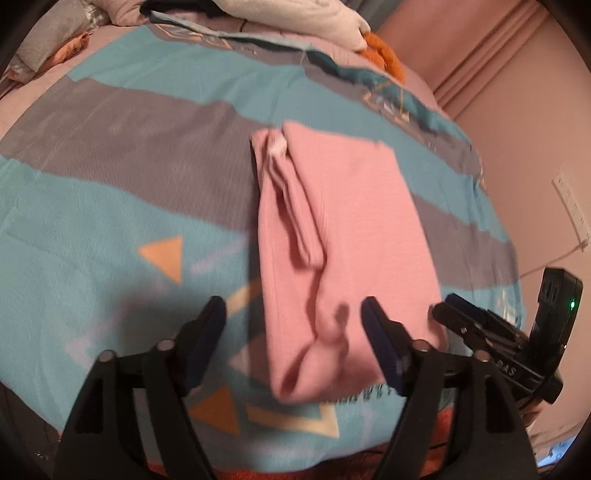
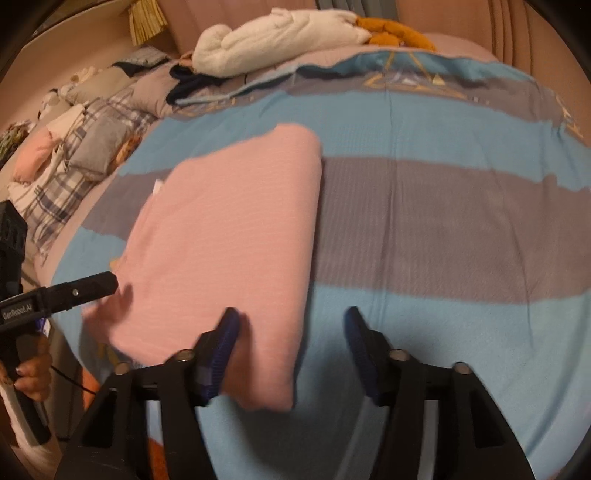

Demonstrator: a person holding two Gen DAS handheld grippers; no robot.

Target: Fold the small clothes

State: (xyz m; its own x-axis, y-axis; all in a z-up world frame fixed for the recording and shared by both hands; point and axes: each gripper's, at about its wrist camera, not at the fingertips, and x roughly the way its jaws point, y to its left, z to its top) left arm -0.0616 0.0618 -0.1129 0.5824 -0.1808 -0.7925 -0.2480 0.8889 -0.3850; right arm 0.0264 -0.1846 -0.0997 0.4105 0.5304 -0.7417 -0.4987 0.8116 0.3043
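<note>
A pink garment [image 1: 343, 236] lies folded into a long rectangle on the blue and grey bedspread [image 1: 110, 184]; a folded sleeve with a white label lies along its left side. My left gripper [image 1: 293, 317] is open and empty, its jaws straddling the garment's near left corner. The right gripper [image 1: 465, 317] shows at the garment's right edge. In the right wrist view the garment [image 2: 229, 236] lies left of centre. My right gripper [image 2: 291, 328] is open and empty over its near right corner. The left gripper [image 2: 103, 282] shows at the garment's left edge.
White towels [image 2: 280, 33] and an orange cloth [image 2: 399, 31] lie at the far end of the bed. Plaid and grey clothes [image 2: 85, 140] are piled at the far left. A pink wall with a socket strip [image 1: 572, 206] stands right of the bed.
</note>
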